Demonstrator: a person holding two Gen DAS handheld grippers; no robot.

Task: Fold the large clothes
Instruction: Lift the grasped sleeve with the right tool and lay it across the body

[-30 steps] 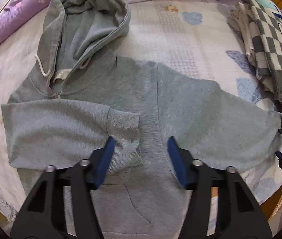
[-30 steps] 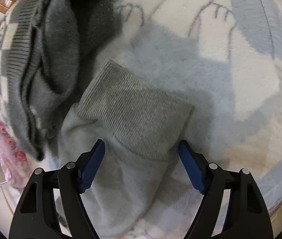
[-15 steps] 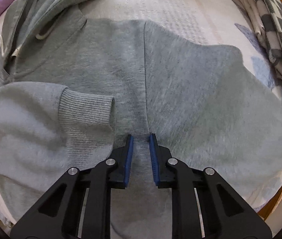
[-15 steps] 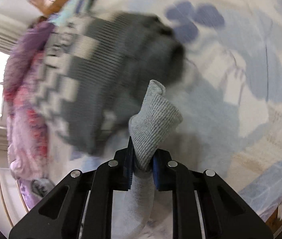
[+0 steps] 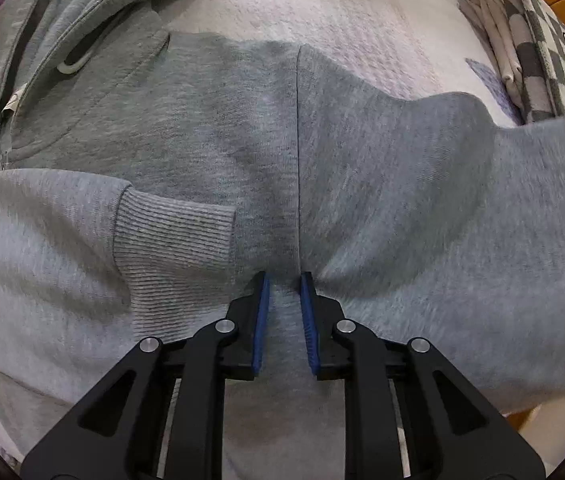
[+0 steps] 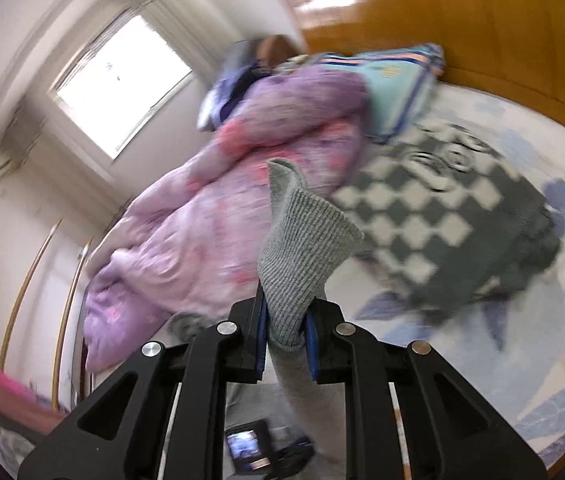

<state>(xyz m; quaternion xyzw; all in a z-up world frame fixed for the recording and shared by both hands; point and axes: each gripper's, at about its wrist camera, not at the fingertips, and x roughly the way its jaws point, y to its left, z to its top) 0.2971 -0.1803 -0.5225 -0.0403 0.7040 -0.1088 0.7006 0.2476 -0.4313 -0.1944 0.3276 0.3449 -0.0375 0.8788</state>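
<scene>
Bedding [image 5: 382, 12] lies under the hoodie [image 5: 210, 136]; left gripper [image 5: 284, 280] points steeply down, pinching its chest fabric. Right gripper [image 6: 284, 300], raised and tilted, clamps the cuff [image 6: 302, 248]; surroundings blurred.

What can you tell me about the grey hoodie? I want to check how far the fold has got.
The grey hoodie is soft fleece with ribbed cuffs, a hood with white drawstring and a zip neck, lying front-up on a patterned bed cover. One sleeve is folded across the chest, its cuff near the middle. The left gripper pinches fabric by the sleeve seam. The right gripper is shut on the other cuff, lifted off the bed.
</scene>
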